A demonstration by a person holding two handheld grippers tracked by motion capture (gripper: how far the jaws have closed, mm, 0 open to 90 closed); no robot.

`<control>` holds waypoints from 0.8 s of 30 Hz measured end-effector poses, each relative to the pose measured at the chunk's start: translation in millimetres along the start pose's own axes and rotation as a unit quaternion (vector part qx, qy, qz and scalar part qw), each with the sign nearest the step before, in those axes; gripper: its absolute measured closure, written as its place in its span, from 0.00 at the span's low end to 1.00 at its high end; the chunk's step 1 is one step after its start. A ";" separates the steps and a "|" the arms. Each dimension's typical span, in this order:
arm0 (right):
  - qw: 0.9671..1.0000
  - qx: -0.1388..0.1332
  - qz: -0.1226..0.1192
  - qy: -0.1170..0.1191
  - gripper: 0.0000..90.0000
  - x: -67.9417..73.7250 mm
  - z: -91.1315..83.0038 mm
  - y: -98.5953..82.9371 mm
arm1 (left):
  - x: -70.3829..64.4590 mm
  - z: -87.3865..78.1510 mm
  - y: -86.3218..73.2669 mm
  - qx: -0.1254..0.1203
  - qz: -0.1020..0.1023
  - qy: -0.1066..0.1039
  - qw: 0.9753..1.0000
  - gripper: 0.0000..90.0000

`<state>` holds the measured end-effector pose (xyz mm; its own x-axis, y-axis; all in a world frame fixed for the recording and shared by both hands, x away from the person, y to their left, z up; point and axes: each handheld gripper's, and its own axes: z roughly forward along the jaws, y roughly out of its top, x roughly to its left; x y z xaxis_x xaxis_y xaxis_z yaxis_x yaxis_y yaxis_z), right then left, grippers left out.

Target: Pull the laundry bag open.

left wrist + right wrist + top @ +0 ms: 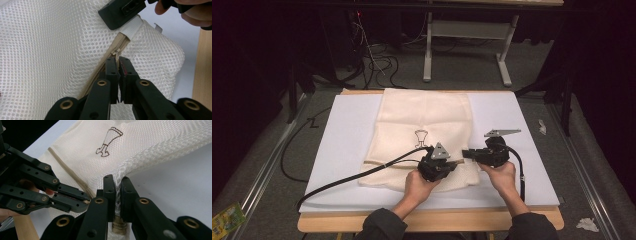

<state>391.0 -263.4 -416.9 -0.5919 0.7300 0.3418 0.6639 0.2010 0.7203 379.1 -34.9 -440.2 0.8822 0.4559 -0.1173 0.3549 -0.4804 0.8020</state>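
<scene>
A cream mesh laundry bag lies flat on a white board, with a small brown print and a beige zipper near its front edge. In the left gripper view, my left gripper is shut on the zipper pull, close to the zipper's end. My right gripper is shut on the bag's edge, where the mesh bunches up between its jaws. The two grippers meet tip to tip at the bag's front right corner, left gripper against right gripper. A white band caps the zipper's end.
The white board covers a wooden table, whose edge runs along the front. Black cables trail left off the board. Another table's legs stand on the floor behind, with loose wires. Scraps of paper lie on the floor at right.
</scene>
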 end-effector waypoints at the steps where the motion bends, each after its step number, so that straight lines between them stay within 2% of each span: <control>1: 1.000 0.000 0.000 0.000 0.96 0.2 0.0 -0.1 | 0.3 -0.1 -0.2 0.003 0.001 0.002 1.000 0.97; 24: 1.000 0.001 0.004 -0.002 0.96 -3.5 -2.2 -3.4 | 5.5 -10.1 -6.2 0.006 0.005 0.008 1.000 0.97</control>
<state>389.8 -268.1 -419.2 -0.5855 0.7337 0.3447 0.6687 0.1968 0.7170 378.6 -21.8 -439.9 0.8807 0.4628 -0.1007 0.3507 -0.4943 0.7954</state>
